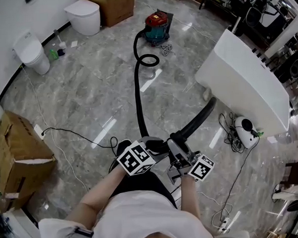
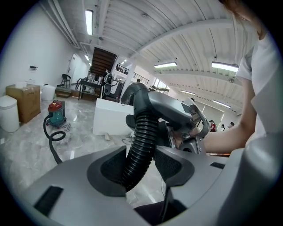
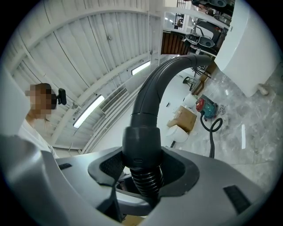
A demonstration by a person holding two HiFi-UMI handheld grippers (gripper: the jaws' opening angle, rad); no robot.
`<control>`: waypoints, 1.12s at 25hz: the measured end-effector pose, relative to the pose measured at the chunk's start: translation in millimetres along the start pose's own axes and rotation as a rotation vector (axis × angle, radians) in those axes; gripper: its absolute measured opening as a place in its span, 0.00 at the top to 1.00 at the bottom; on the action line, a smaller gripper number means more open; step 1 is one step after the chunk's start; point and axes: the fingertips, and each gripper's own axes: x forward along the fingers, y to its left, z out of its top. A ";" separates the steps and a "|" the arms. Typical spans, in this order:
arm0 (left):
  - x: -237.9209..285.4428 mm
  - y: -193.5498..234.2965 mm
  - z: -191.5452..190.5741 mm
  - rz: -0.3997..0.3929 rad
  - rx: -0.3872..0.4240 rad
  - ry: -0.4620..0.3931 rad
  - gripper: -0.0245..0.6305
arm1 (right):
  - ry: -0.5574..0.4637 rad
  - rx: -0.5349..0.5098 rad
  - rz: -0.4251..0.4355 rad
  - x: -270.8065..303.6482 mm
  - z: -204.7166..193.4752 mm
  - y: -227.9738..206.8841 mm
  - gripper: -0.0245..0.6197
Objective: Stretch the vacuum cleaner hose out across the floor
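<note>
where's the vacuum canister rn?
Head view, top centre: the red-and-teal vacuum canister stands just right of the cardboard box, with its hose looping on the side nearer the person.

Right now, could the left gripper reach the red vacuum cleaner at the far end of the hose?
Probably not. The vacuum cleaner stands far across the floor, beyond the left gripper, whose jaws are closed on the hose close to the person. They would have to walk over.

Ribbed hose [image 1: 137,96]: black plastic, matt. Floor [image 1: 87,84]: glossy marble-look tile w/ light reflections. Box [image 1: 19,152] at 8 o'clock: plain brown cardboard, matt.
</note>
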 end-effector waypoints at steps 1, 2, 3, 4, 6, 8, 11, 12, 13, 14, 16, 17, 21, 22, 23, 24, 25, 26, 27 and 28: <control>-2.8 -2.7 -1.5 -0.001 -0.004 0.000 0.68 | -0.003 0.000 0.004 -0.8 -2.5 3.4 0.59; -5.0 -5.4 -2.4 -0.004 -0.008 0.001 0.68 | -0.009 0.000 0.007 -2.2 -4.3 6.4 0.59; -6.6 -7.7 -2.9 -0.009 -0.014 0.001 0.68 | -0.015 0.000 0.009 -3.9 -5.5 8.8 0.59; -7.8 -9.5 -3.5 -0.016 -0.021 0.003 0.68 | -0.022 -0.001 0.009 -5.7 -6.7 10.7 0.59; -9.4 -13.7 -5.9 -0.034 -0.026 0.011 0.67 | -0.030 -0.003 0.003 -9.5 -10.2 13.5 0.59; -10.5 -19.2 -9.5 -0.043 -0.013 0.020 0.67 | -0.034 -0.001 -0.003 -14.6 -14.4 15.9 0.59; -15.3 -25.9 -14.2 -0.050 0.002 0.027 0.67 | -0.050 0.016 -0.011 -19.6 -20.2 20.8 0.59; -18.9 -27.5 -16.0 -0.051 0.000 0.029 0.67 | -0.052 0.019 -0.016 -19.0 -23.2 23.7 0.59; -23.6 -28.7 -17.8 -0.052 -0.004 0.029 0.67 | -0.053 0.018 -0.022 -17.0 -26.6 27.4 0.59; -28.8 -29.1 -19.1 -0.052 -0.010 0.026 0.67 | -0.055 0.014 -0.027 -13.7 -29.6 31.5 0.59; -39.0 -27.6 -19.7 -0.047 -0.014 0.017 0.67 | -0.072 0.006 -0.032 -5.4 -33.1 39.3 0.59; -44.0 -26.9 -19.0 -0.042 -0.010 0.014 0.67 | -0.086 0.002 -0.030 -1.8 -33.8 43.4 0.58; -64.1 -21.3 -14.5 -0.043 0.028 0.002 0.67 | -0.106 -0.017 -0.028 12.0 -36.6 57.4 0.59; -69.5 -18.5 -13.3 -0.043 0.044 0.000 0.67 | -0.104 -0.024 -0.023 16.4 -37.6 60.6 0.59; -74.9 -16.0 -12.3 -0.041 0.062 -0.004 0.67 | -0.103 -0.028 -0.015 20.2 -39.0 64.1 0.59; -80.0 -14.2 -11.3 -0.038 0.081 -0.010 0.67 | -0.107 -0.030 -0.005 23.0 -40.2 67.7 0.59; -84.2 -12.9 -10.1 -0.036 0.101 -0.017 0.67 | -0.114 -0.032 0.002 24.7 -41.0 70.8 0.59; -87.7 -11.7 -8.6 -0.035 0.118 -0.025 0.67 | -0.120 -0.037 0.007 26.1 -41.3 73.3 0.59; -90.5 -10.2 -6.8 -0.034 0.134 -0.033 0.67 | -0.125 -0.046 0.010 27.9 -41.1 75.3 0.59; -93.0 -8.4 -4.9 -0.032 0.148 -0.042 0.67 | -0.129 -0.055 0.014 30.2 -40.7 77.0 0.59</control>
